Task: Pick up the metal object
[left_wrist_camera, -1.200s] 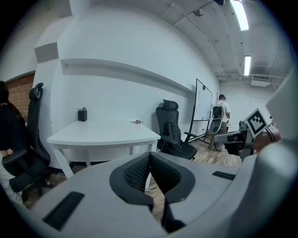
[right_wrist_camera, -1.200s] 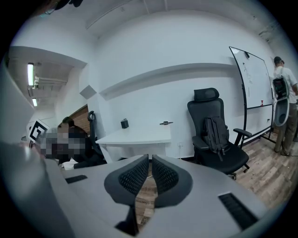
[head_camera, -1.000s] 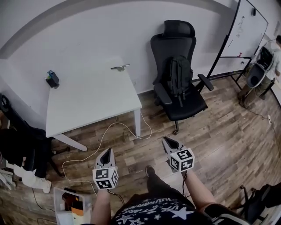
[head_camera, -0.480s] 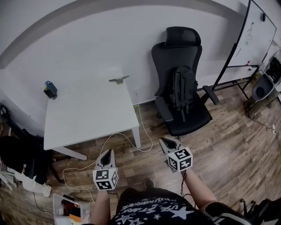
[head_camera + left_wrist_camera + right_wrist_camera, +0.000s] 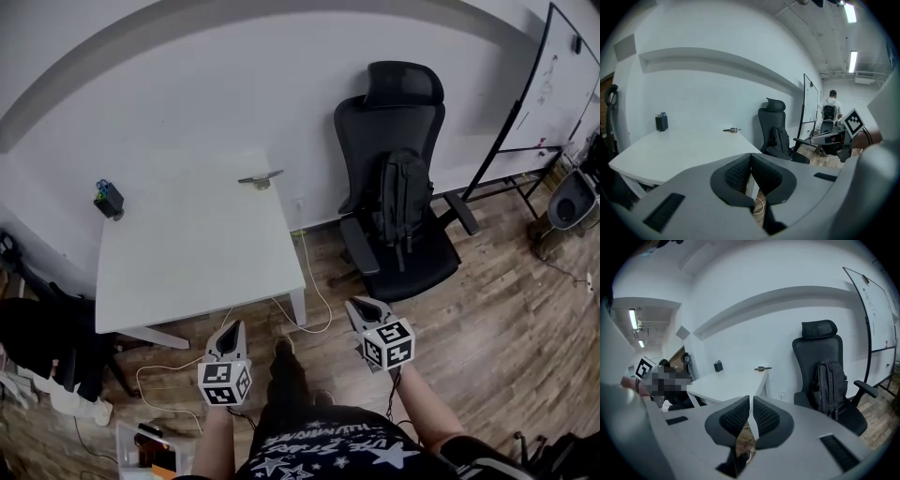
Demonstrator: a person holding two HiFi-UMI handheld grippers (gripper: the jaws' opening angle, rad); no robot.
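Note:
A small metal object [image 5: 260, 177] lies at the far right corner of the white table [image 5: 187, 244], close to the wall; it shows too in the left gripper view [image 5: 732, 130] and the right gripper view [image 5: 762, 368]. My left gripper [image 5: 230, 330] is held over the floor in front of the table, well short of the object, its jaws shut with nothing between them. The right gripper [image 5: 361, 307] hangs to its right above the floor, jaws together and empty. In each gripper view the ribbed pads meet, left gripper [image 5: 750, 161], right gripper [image 5: 751, 405].
A black box [image 5: 109, 199] sits at the table's far left corner. A black office chair with a backpack [image 5: 401, 202] stands right of the table, and a whiteboard [image 5: 572, 66] beyond it. A white cable [image 5: 314, 291] trails on the wood floor. A bin [image 5: 150, 450] is at my left foot.
I have stepped closer to the table; it and the chair sit lower and nearer in the head view. Both grippers stay shut and keep their places before me.

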